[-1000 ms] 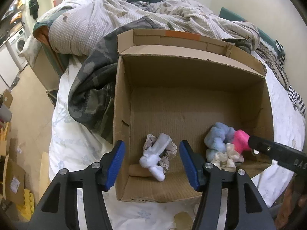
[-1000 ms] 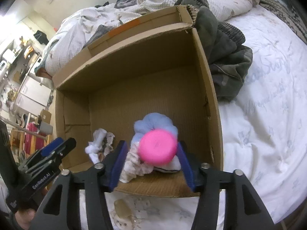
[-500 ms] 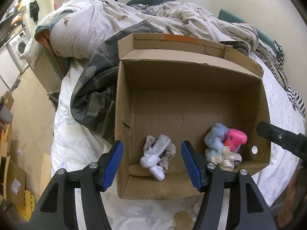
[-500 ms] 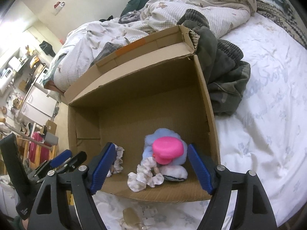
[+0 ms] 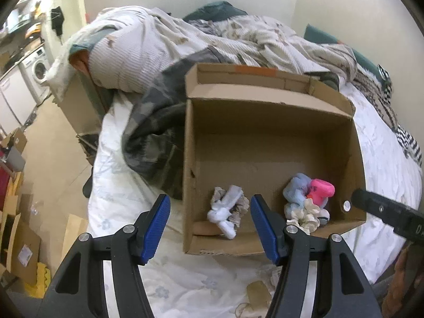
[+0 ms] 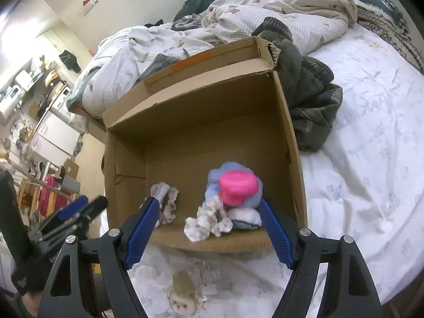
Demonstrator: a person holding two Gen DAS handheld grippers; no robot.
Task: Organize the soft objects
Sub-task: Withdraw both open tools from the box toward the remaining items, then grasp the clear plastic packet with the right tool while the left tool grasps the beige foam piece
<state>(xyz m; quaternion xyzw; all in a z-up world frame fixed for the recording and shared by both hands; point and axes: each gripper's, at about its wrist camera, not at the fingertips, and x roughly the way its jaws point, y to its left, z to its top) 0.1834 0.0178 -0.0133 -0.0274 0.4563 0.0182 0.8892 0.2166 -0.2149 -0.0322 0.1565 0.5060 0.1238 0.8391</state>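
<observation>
1. White floral bedsheet (image 6: 371, 159) fills the right of your right-wrist view, with a rumpled quilt (image 5: 164, 53) along the top of both views and a dark camouflage garment (image 5: 153, 143) heaped against the box's left wall in the left-wrist view.
2. Your cardboard box (image 5: 267, 122) sits open on the bed, centre frame in both views, its far half bare.
3. Your left gripper (image 5: 209, 228) hangs at the lower centre of its view with fingers spread wide, gripping nothing. Your right gripper (image 6: 209, 234) is just as wide apart and empty, low in its own frame at the box's near edge.
4. In the right-wrist view, the blue, pink and cream pile (image 6: 228, 201) lies in the box's near right corner, between and just beyond your right fingers. The pink piece (image 6: 238, 186) sits on top.
5. The white and lace bundle (image 5: 228, 212) lies near the box's front wall, left of the pile; in the left-wrist view it sits between your left fingers, its long axis running lower right.
6. A small plush monkey (image 6: 182, 296) lies on the sheet outside the box, at the bottom of the right-wrist frame, below your right fingers. It looks like the next pickup, and your right gripper seems nearer; its long axis is unclear.
</observation>
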